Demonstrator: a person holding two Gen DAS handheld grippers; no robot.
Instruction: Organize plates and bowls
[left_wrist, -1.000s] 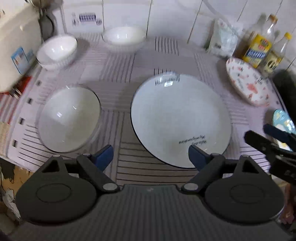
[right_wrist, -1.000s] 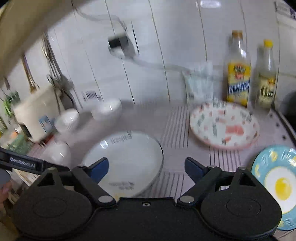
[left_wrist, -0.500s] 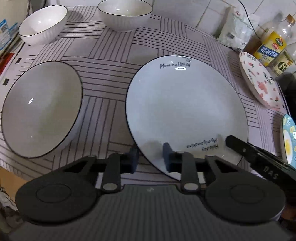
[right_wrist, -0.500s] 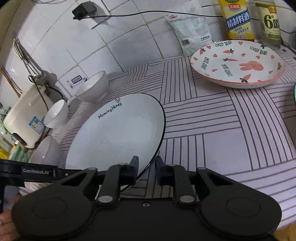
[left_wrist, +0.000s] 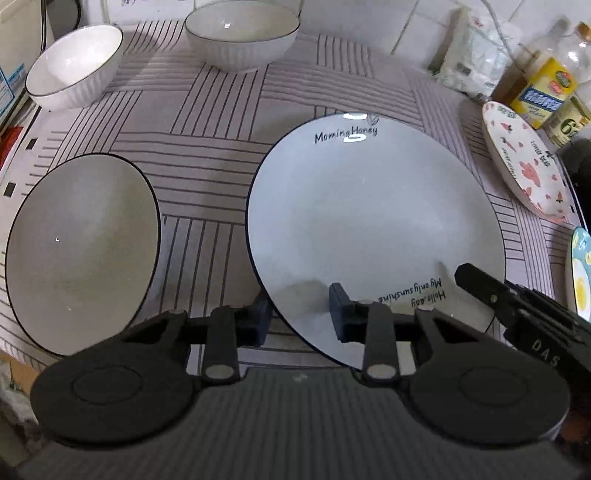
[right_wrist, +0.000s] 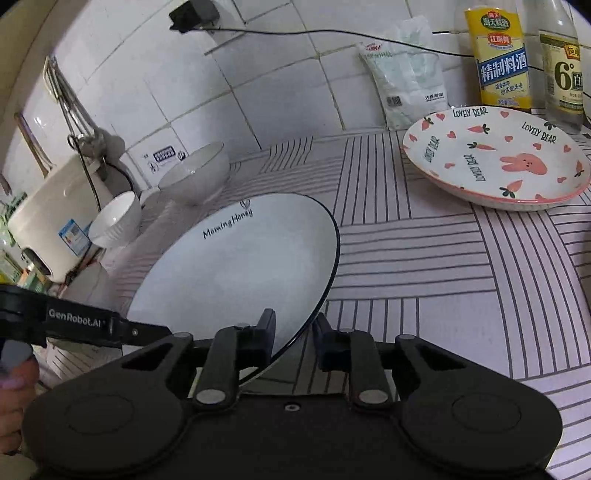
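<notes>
Hand-held grippers, left (left_wrist: 299, 314) and right (right_wrist: 293, 338), pinch white plate (left_wrist: 373, 221)'s rim; bowl (left_wrist: 81, 247) sits beside, carrot plate (right_wrist: 495, 158) well apart

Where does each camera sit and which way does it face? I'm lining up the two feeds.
Left wrist: on the left claw, looking forward and down over the big white plate; its own fingers straddle the plate's near rim, and the right claw enters at right.
Right wrist: on the right claw, facing the tiled wall; its fingers straddle the same plate's rim, and the left claw enters at left.
Shared: the plate, the rabbit plate and two white bowls.
</notes>
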